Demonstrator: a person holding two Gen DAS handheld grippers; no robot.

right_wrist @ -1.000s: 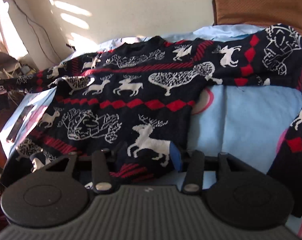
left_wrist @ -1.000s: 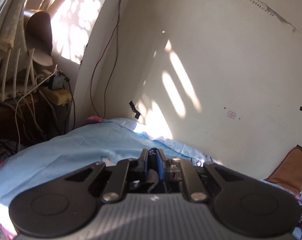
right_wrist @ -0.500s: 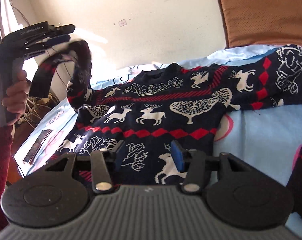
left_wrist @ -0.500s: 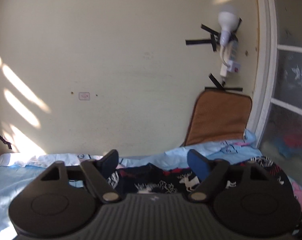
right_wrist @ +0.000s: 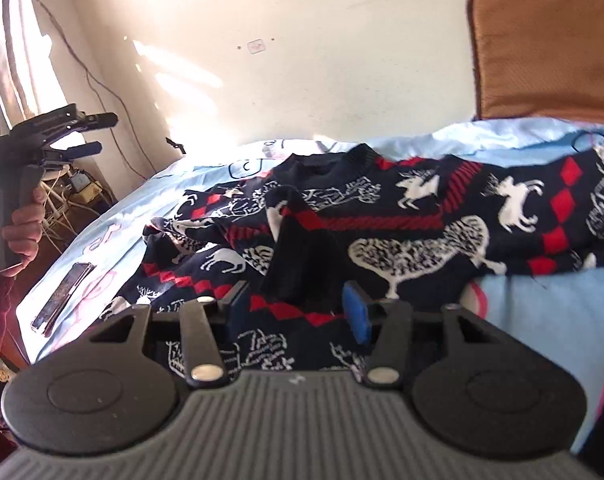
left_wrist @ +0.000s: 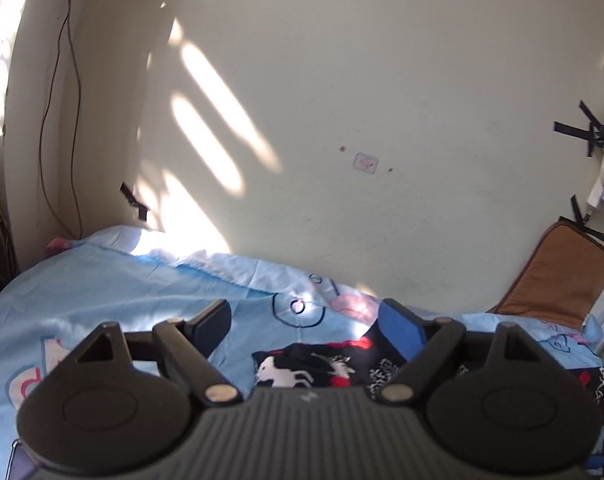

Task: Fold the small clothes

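Left wrist view: blue bedsheet against sunlit cream wall.

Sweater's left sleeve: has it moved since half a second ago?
Yes. The left sleeve now lies folded across the sweater chest, below the collar; earlier it hung raised from the left gripper, whose fingers are now open and empty.

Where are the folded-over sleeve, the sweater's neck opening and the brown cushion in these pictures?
folded-over sleeve (right_wrist: 302,256): right wrist view, on its dark cuff end.
sweater's neck opening (right_wrist: 321,160): right wrist view, on the collar ribbing.
brown cushion (right_wrist: 541,48): right wrist view, on its face, against the wall.
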